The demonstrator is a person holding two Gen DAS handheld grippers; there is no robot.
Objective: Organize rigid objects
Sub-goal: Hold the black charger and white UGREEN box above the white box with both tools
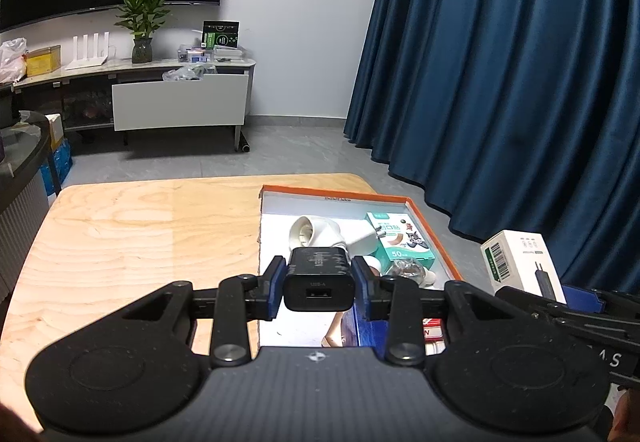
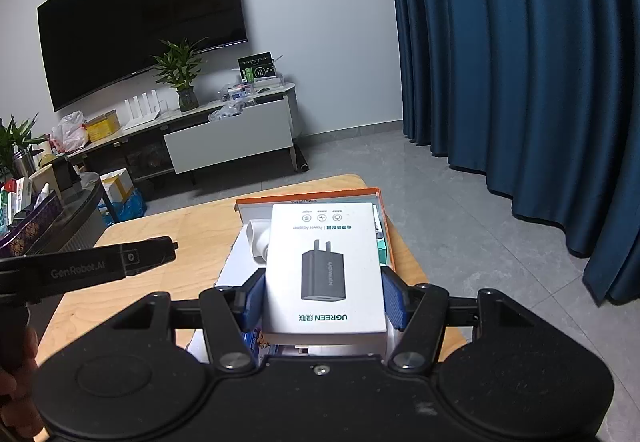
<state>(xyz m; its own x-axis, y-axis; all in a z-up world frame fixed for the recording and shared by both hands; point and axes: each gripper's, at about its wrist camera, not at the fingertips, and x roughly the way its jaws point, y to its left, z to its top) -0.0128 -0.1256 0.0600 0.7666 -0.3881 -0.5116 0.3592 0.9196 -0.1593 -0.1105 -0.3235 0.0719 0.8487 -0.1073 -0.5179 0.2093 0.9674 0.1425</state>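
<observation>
The black charger (image 1: 319, 284) is clamped between the left gripper's (image 1: 319, 288) fingers, port end toward the camera, hanging over the open tray (image 1: 436, 230) on the table (image 1: 140, 238). Its white box (image 2: 326, 268) is pinched flat in the right gripper's (image 2: 325, 296) fingers, long axis pointing away, just right of the charger. The box hides most of the tray's contents.

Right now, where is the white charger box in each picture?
Left wrist view: the white charger box is at the right edge, held up beside the orange tray.
Right wrist view: the box fills the centre, clamped in the right gripper.
Shared landmark: the potted plant under the TV.
</observation>
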